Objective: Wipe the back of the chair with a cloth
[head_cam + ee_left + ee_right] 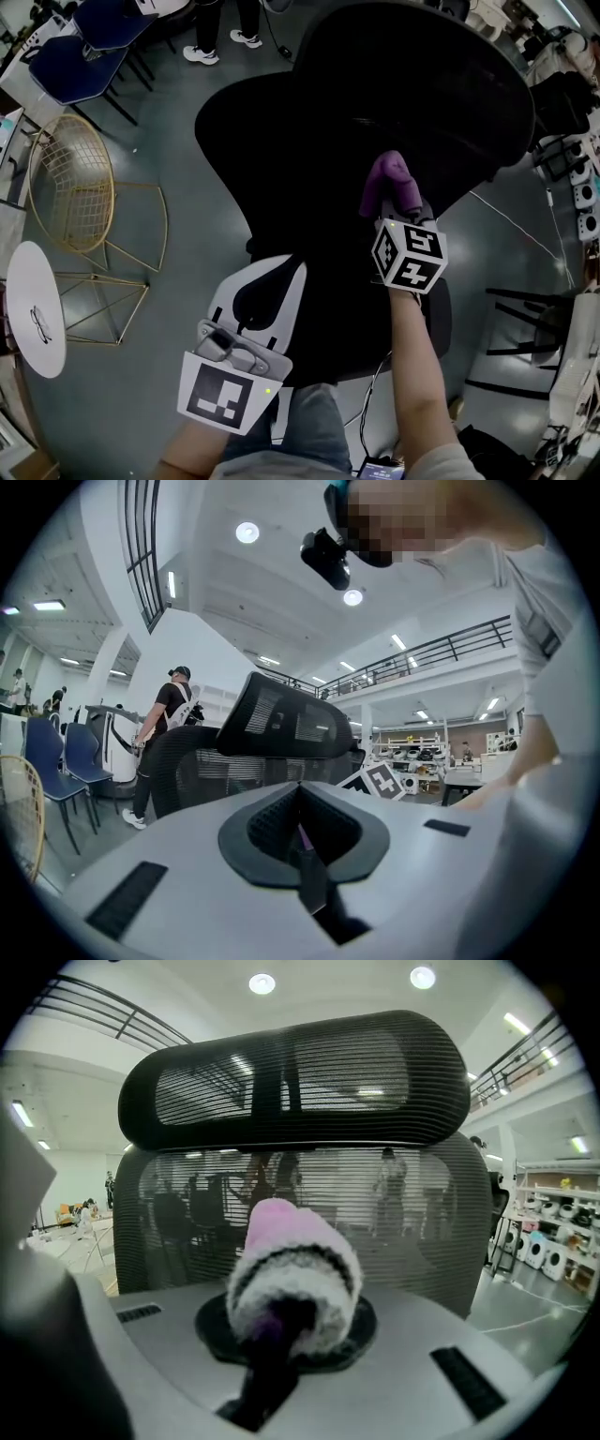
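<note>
A black mesh office chair (375, 112) fills the middle of the head view, seen from above. My right gripper (396, 202) is shut on a bunched pink and white cloth (388, 180) that rests against the chair. In the right gripper view the cloth (292, 1269) sticks out of the gripper (281, 1327), close in front of the mesh back (403, 1213) and below the headrest (291, 1072). My left gripper (258, 286) hangs lower left, beside the chair, shut and empty. Its view shows the gripper (300, 832) with jaws together and the chair (281, 724) ahead.
A gold wire chair (70, 183) and a white round table (36, 305) stand at the left. Blue chairs (75, 56) and a person's feet (202, 54) are at the top left. A thin cable (525, 234) crosses the grey floor at the right. A person (169, 733) stands behind the chair.
</note>
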A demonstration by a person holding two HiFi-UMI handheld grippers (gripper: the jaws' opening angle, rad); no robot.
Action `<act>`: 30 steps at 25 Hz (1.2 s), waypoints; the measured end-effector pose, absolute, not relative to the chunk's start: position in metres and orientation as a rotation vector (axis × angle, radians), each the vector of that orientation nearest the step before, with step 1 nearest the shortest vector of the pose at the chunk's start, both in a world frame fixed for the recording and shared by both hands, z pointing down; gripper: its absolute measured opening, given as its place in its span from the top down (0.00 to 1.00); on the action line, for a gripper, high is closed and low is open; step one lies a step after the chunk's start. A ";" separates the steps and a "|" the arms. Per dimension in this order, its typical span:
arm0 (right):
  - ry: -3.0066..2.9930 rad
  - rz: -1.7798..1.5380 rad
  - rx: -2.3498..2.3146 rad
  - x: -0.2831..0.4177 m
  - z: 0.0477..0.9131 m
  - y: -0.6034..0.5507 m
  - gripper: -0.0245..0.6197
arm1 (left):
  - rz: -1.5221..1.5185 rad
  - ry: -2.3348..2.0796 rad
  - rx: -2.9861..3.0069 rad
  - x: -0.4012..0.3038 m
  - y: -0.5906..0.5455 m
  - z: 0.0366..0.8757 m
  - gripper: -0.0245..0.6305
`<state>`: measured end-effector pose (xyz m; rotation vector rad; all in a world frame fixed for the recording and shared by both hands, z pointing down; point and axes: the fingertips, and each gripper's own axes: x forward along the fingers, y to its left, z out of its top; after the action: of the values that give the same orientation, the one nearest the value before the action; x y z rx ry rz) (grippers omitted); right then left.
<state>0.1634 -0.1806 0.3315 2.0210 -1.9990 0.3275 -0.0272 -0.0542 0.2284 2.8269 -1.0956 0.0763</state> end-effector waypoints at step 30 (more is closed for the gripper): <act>-2.227 0.261 1.729 0.020 0.332 -0.189 0.90 | 0.048 -1.354 2.747 -0.073 -0.053 0.226 0.94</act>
<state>0.0205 -0.1887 0.3322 1.7292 -2.2269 0.2608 -0.0732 -0.0533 0.2264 2.7470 -1.3538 0.0480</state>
